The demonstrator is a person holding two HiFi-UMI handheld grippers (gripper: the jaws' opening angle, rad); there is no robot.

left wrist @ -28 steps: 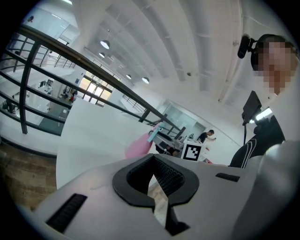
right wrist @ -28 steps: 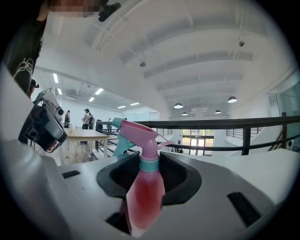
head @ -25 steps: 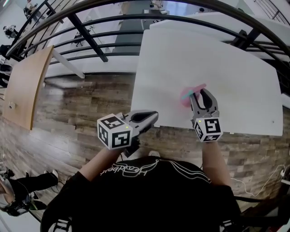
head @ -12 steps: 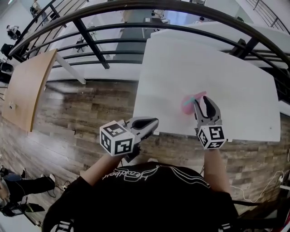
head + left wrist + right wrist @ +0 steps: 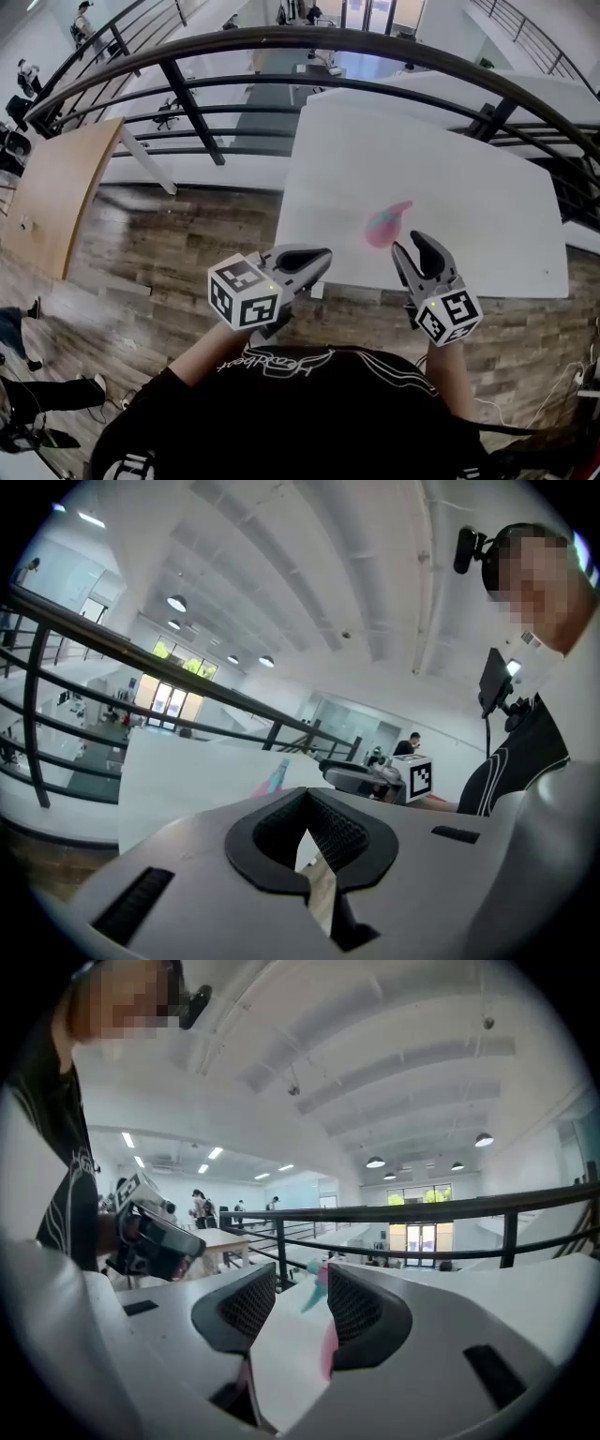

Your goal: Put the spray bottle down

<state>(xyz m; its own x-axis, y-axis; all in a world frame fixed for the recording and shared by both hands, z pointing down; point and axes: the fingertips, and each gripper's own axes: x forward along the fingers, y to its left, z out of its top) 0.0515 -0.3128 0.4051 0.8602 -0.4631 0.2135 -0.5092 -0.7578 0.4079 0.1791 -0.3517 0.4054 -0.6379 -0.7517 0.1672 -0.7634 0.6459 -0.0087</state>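
The pink and teal spray bottle [image 5: 385, 224] rests on the white table [image 5: 469, 178] near its front edge, with nothing touching it. My right gripper [image 5: 411, 246] hangs just short of the bottle, over the table's edge, open and empty. Along its jaws, in the right gripper view, the bottle [image 5: 319, 1283] shows a little ahead of the right gripper [image 5: 300, 1290]. My left gripper [image 5: 322, 255] is shut and empty, off the table's front left corner above the floor. From the left gripper view the bottle [image 5: 276, 775] stands out against the table, with the right gripper [image 5: 361, 776] beside it.
A black curved railing [image 5: 281, 42] runs across behind the table. Wood-plank floor [image 5: 169, 244] lies to the left and below the table's front edge. A wooden tabletop [image 5: 52, 178] stands far left. People are in the distance beyond the railing.
My right gripper has let go of the spray bottle and drawn back toward me. The bottle stays on the table. The left gripper has hardly moved.
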